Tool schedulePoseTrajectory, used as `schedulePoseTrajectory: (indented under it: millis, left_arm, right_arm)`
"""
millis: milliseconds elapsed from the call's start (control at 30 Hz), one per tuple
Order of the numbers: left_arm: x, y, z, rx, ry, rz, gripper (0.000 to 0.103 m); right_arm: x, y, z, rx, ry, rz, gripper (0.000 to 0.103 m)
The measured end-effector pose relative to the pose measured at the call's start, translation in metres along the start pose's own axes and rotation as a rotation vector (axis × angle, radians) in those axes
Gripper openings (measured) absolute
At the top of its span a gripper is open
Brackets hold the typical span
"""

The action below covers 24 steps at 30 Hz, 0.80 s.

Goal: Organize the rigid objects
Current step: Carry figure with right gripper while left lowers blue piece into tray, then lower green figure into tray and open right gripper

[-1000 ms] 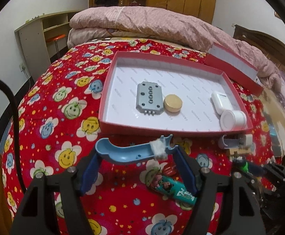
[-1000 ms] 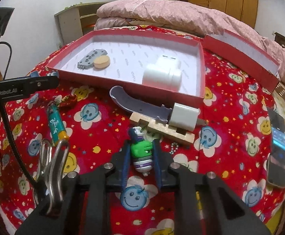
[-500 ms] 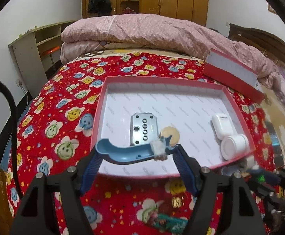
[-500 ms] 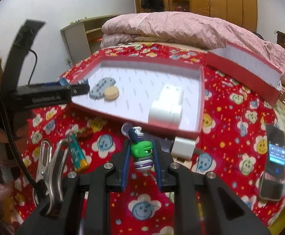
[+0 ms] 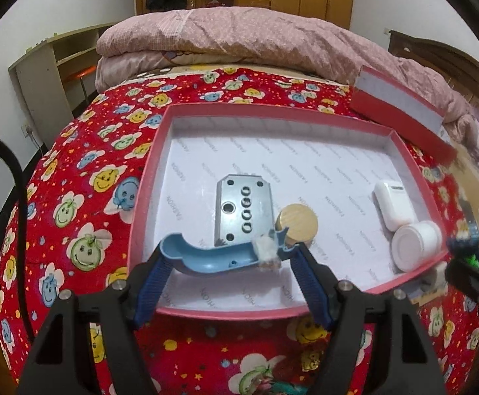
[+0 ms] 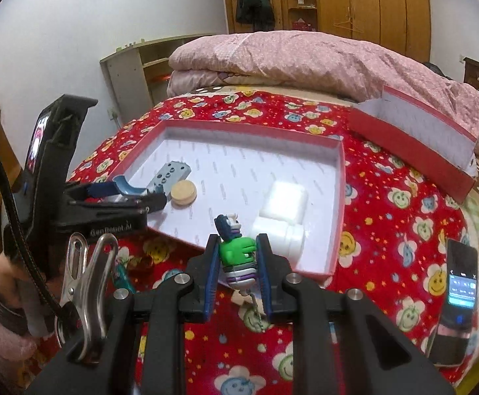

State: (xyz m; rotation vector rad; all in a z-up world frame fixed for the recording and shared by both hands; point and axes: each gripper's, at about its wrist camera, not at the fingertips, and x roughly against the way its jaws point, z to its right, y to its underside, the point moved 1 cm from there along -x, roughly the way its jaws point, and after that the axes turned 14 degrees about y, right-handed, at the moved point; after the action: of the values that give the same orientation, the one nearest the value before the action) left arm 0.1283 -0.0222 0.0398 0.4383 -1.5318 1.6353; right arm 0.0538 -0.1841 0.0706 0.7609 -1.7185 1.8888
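- Writing: the white liner of the red box [image 5: 147, 197] carries a repeated word printed upside down in the left wrist view, reading "FASHION". The left gripper's side [image 6: 114, 225] bears white lettering, roughly "GenRobot.AI"; the middle letters are unclear. The phone [image 6: 460, 283] at the right edge of the right wrist view shows a lit screen with text too small to read.
- Left gripper [image 5: 223, 260]: tongs spread wide and pinching a blue curved plastic piece [image 5: 206, 256] end to end, a white tuft [image 5: 266, 251] at its right end. It is tilted downward over the near part of the box, lower centre of frame. A hand and pink sleeve [image 6: 5, 296] hold it at the left edge of the right wrist view.
- Right gripper [image 6: 238, 260]: tongs pressed close on a green and purple toy figure [image 6: 239, 253], held above the box's near rim, lower centre of frame.
- Box contents: grey metal block [image 5: 242, 212] with holes at centre; tan wooden disc [image 5: 298, 222] touching its right side; white case [image 5: 392, 204] and white jar [image 5: 415, 247] at the right wall. The lid [image 5: 401, 108] lies at upper right on the red smiley bedspread [image 5: 74, 197].
- Change: a second ago the blue piece was short of the near rim; it is now over the box floor. The toy figure was low over the bedspread and is now raised at the rim.
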Motion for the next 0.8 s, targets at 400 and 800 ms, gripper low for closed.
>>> schedulePoseTrajectory:
  millis: [400,800]
  left_arm:
    - [0.003,-0.001,0.000,0.016,0.020,0.011,0.080]
    - [0.024,0.001,0.001,0.008,0.024,0.041,0.080]
  right_arm:
    - [-0.028,-0.024,-0.007,-0.012,-0.015,-0.008,0.022]
    - [-0.045,-0.028,-0.006,-0.048,-0.030,-0.019,0.030]
